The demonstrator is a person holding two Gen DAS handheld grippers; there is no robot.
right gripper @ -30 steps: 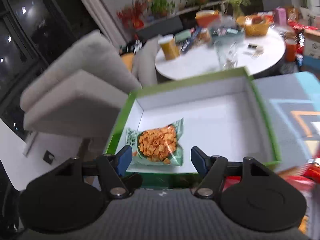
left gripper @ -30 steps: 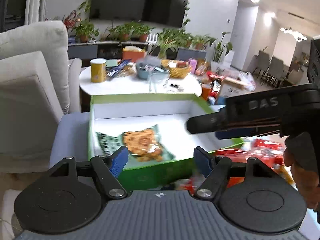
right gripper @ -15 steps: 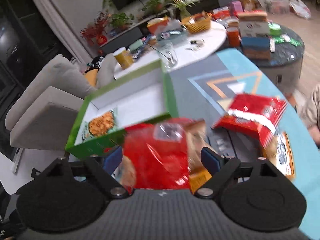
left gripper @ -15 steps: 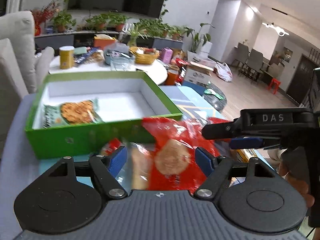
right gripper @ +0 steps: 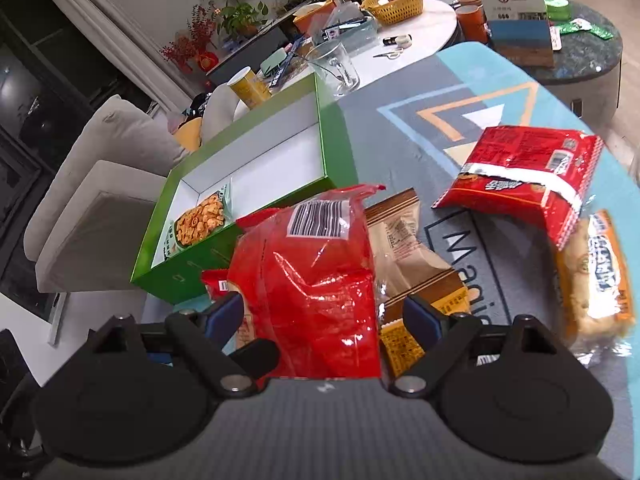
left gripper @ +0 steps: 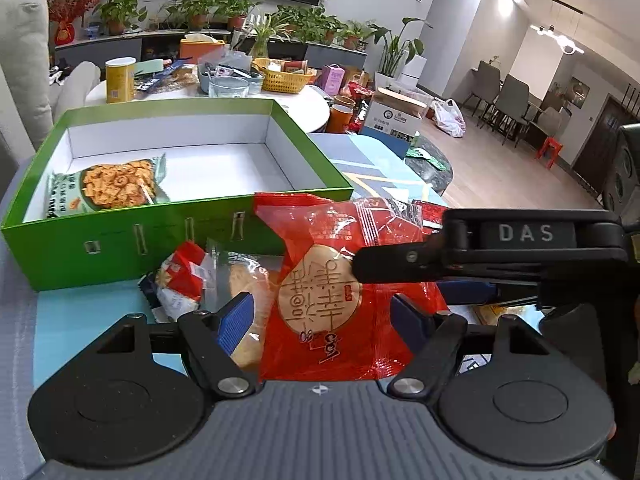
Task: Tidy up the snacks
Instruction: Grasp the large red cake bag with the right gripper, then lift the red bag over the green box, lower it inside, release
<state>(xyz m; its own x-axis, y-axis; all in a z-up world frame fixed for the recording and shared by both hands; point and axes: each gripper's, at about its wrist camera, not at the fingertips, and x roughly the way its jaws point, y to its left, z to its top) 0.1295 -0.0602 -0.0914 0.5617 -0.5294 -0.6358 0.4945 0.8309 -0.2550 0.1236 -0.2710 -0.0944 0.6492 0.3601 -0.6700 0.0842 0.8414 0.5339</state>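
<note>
Box [left gripper: 176,236] on the mat [right gripper: 420,92], one snack bag [left gripper: 106,186] inside at its left end. Just before the box, a heap of packets (overlapping), cake pack [left gripper: 340,300] topmost. To the right, apart from the heap, two more bags [right gripper: 520,176]. Round table [right gripper: 432,24] behind.

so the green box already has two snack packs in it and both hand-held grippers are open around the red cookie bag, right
Not quite: the green box holds only one snack pack, as the left wrist view shows. Both the left hand-held gripper and the right hand-held gripper are open around the red cookie bag.
</note>
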